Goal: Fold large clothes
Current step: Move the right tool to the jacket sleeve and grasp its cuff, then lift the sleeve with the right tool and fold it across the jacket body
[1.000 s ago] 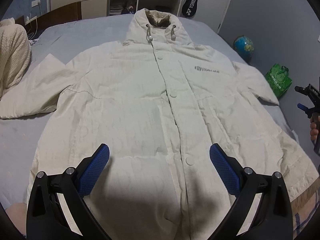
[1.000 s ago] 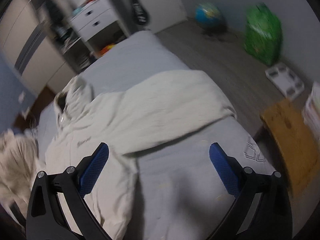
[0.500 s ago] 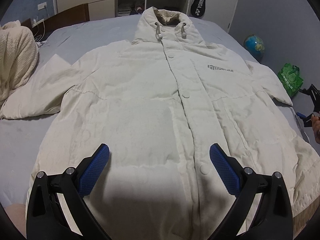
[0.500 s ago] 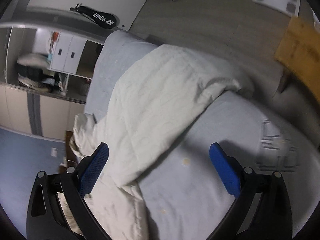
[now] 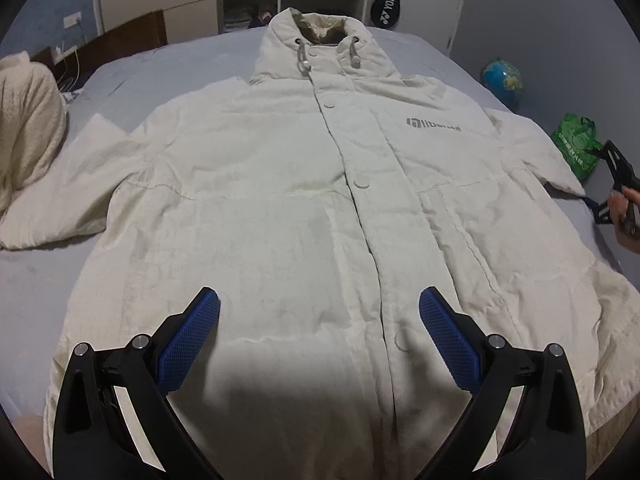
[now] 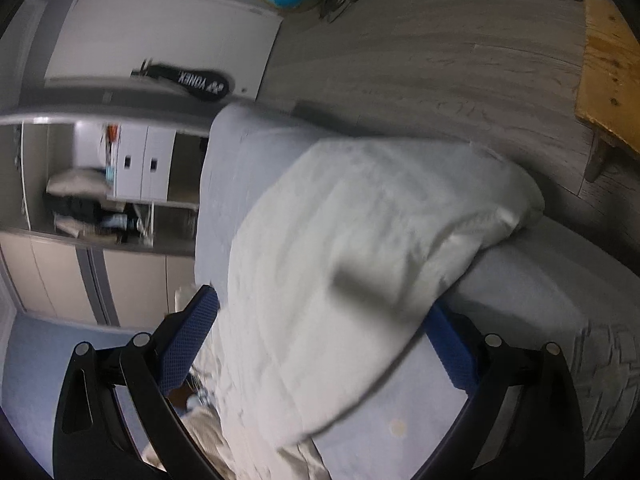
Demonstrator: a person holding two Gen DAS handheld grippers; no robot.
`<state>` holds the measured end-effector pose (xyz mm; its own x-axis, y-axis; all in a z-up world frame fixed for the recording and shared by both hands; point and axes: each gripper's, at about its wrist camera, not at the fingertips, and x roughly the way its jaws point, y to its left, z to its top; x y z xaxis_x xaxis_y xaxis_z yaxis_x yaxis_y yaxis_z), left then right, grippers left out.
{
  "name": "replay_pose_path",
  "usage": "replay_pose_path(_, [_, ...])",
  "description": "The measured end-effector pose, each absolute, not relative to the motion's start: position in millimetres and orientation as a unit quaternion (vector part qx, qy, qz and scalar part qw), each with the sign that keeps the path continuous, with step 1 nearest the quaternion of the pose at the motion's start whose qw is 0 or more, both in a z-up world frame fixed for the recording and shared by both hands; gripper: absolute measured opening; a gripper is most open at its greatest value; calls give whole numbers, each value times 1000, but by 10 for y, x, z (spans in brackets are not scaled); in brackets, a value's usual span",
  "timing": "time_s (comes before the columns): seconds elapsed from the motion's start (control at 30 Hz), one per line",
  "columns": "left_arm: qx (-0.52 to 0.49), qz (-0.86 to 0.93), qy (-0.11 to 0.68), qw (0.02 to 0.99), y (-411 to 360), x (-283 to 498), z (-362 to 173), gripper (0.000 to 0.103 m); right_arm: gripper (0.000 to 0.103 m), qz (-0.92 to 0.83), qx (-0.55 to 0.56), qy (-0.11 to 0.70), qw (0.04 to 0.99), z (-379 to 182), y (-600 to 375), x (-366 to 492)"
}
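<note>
One cream hooded coat [image 5: 304, 216] lies face up and buttoned on the grey bed [image 5: 36, 280], spread nearly flat with its hood toward the far end. Starting at the left of the left wrist view, a knitted cream blanket [image 5: 28, 128] is heaped at the bed's edge, and the coat's sleeve on that side [image 5: 60, 200] reaches out toward it across the sheet. The left hand-held gripper [image 5: 319, 338] hovers over the coat's lower front with its blue pads [image 5: 188, 344] spread wide and nothing between them. Past the chest logo, the other sleeve [image 5: 536, 152] stretches to the right edge of the bed, where the right hand-held gripper [image 5: 604, 210] sits at the cuff, the person's hand [image 5: 624, 216] around its handle. On the floor beyond stand a globe [image 5: 502, 82] and a green bag [image 5: 576, 146].

In the right wrist view, which is tilted and somewhat blurred, that sleeve [image 6: 360, 280] lies between the gripper's wide-spread blue fingers [image 6: 188, 344], one finger partly hidden behind the fabric; whether they touch it I cannot tell. A racket case [image 6: 192, 82] leans against the wardrobe, and a wooden board [image 6: 608, 56] lies on the floor at far right
</note>
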<state>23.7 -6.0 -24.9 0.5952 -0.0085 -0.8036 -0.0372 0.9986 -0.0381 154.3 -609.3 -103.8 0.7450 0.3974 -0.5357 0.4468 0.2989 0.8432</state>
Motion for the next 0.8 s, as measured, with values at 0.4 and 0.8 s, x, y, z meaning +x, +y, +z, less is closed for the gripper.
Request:
replay_pose_path(0.4, [-28, 20, 434, 900, -32, 220, -230, 96, 25, -96, 608, 364, 699, -1181, -6268, 1502])
replay_pose_path(0.8, [-38, 30, 395, 918, 28, 178, -28, 97, 7, -62, 569, 307, 760, -563, -6173, 1405])
